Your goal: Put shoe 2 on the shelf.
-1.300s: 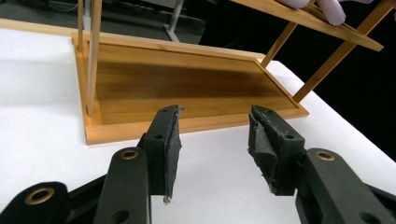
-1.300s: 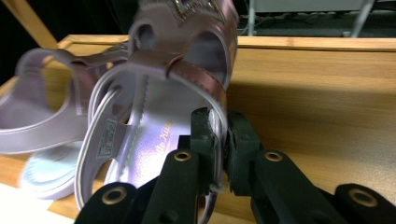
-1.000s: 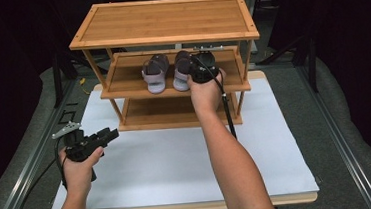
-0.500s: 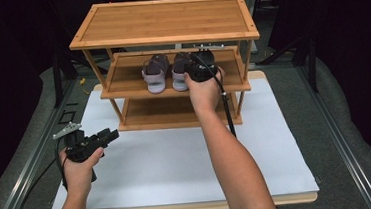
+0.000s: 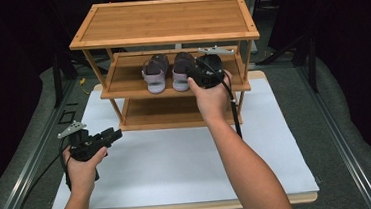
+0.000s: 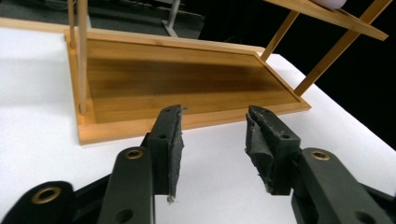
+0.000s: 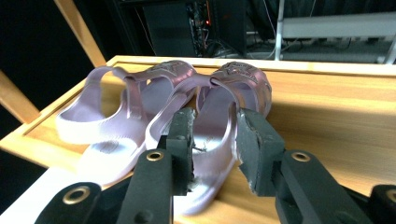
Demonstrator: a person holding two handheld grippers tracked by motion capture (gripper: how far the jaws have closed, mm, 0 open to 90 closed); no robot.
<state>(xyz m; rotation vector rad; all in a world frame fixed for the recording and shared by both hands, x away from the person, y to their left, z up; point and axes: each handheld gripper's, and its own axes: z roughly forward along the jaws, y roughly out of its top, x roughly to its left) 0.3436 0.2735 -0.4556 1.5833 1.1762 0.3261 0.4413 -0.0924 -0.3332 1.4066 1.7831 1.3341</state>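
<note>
— Since a second ago, what has moved?
— Only the right tool (image 5: 194, 78): it has drawn back a little from the sandals (image 5: 170, 71) toward the front edge of the middle shelf (image 5: 132, 88), and its jaws have just been opening.
— Does it hold anything now?
— No. In the right gripper view the right-hand sandal (image 7: 219, 135) lies just ahead of the parted jaws, and the pads are off it.
— Where is the pair?
— Side by side on the middle shelf of the wooden rack (image 5: 167, 20), toes pointing to the back.
— And the left tool (image 5: 110, 135)?
— Low over the white bench (image 5: 178, 170), in front of the rack's bottom shelf (image 6: 187, 84). Its jaws stand wide with nothing between them, having just closed slightly.
</note>
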